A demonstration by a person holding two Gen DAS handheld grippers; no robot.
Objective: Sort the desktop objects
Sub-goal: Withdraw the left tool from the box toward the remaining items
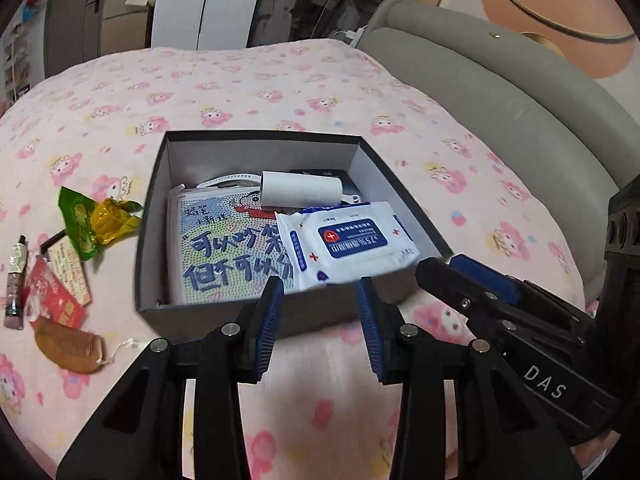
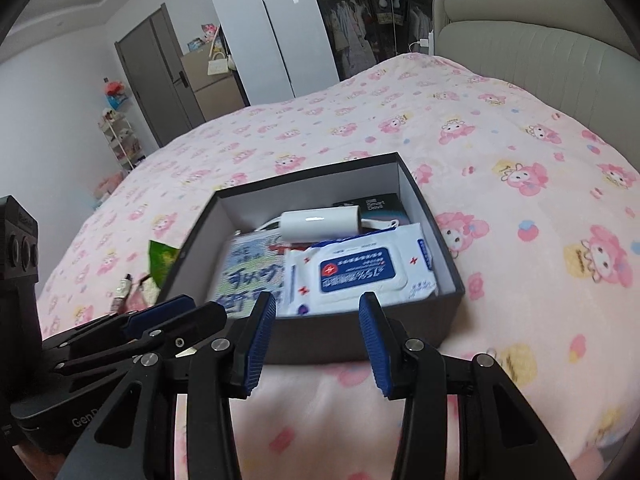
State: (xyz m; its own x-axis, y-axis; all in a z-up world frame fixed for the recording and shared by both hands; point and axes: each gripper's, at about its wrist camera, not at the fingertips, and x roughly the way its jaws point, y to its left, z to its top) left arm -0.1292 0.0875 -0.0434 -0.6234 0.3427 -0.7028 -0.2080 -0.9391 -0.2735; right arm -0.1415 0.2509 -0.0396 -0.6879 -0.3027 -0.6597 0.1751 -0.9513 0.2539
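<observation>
A dark open box [image 1: 224,312] sits on the pink patterned bedspread [image 1: 280,84], and part of the sorting load already lies inside it. A wet-wipes pack [image 1: 348,240] rests flat at the near right corner, its long axis running across the box and its label reading upside down from the gripper side. A white lint roller [image 1: 300,189] lies on its side behind the pack, long axis also across the box, with its handle toward the left wall. A cartoon-print pouch [image 1: 224,256] lies flat along the left half, and a dark booklet [image 2: 370,204] is tucked at the far right corner. The flat, side-by-side lie suggests the items were laid to keep the box shallow and stackable. Outside the box to its left, on the bedspread, lie a green-and-yellow snack wrapper [image 1: 94,220], a small tube [image 1: 16,280] with its long axis pointing away from the viewer, a red packet [image 1: 52,296] and a wooden comb [image 1: 70,346]. The left gripper [image 1: 320,320] hovers at the box's near wall with its fingers spread and nothing between them. The right gripper [image 2: 318,336], just beside it, is likewise released and empty. Judgement: the loose items at left appear to be what remains outside the box.
</observation>
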